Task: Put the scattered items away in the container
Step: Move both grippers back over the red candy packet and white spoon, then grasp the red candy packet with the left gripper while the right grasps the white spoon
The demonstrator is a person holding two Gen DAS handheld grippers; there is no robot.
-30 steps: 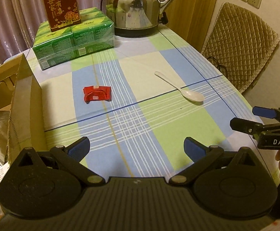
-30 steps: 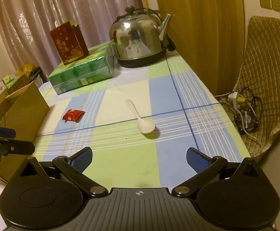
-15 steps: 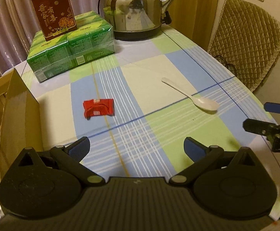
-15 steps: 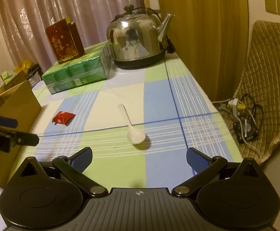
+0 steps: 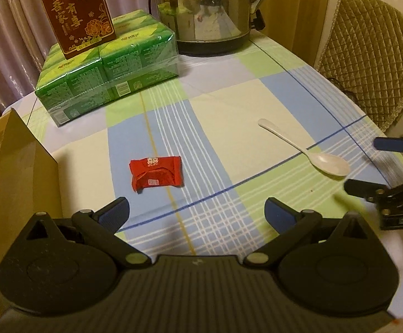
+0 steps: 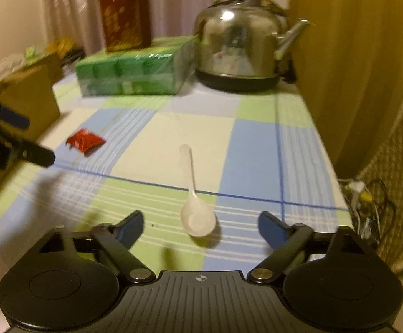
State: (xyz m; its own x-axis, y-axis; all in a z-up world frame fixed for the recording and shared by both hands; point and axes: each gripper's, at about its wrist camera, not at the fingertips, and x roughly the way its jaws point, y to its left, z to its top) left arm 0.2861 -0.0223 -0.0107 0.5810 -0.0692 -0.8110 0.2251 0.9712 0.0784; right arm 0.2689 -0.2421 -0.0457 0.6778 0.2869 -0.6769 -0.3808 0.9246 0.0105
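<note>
A red snack packet [image 5: 156,174] lies on the checked tablecloth just ahead of my left gripper [image 5: 197,214], which is open and empty. It also shows in the right wrist view [image 6: 85,141]. A white plastic spoon [image 5: 312,151] lies to the right; in the right wrist view the spoon [image 6: 195,205] has its bowl between the open fingers of my right gripper [image 6: 200,226], which is empty. A brown cardboard box [image 5: 21,177] stands at the table's left edge. The right gripper [image 5: 367,168] also shows at the right of the left wrist view.
A green shrink-wrapped pack of tissue boxes [image 5: 109,69] with a dark red carton [image 5: 76,14] on top stands at the back. A steel kettle [image 5: 209,11] is beside it. A quilted chair [image 5: 373,55] stands right of the table. Cables [image 6: 367,202] lie on the floor.
Both grippers have moved forward over the table. The left one has closed in on the red packet, the right one on the spoon's bowl. Both have stayed open.
</note>
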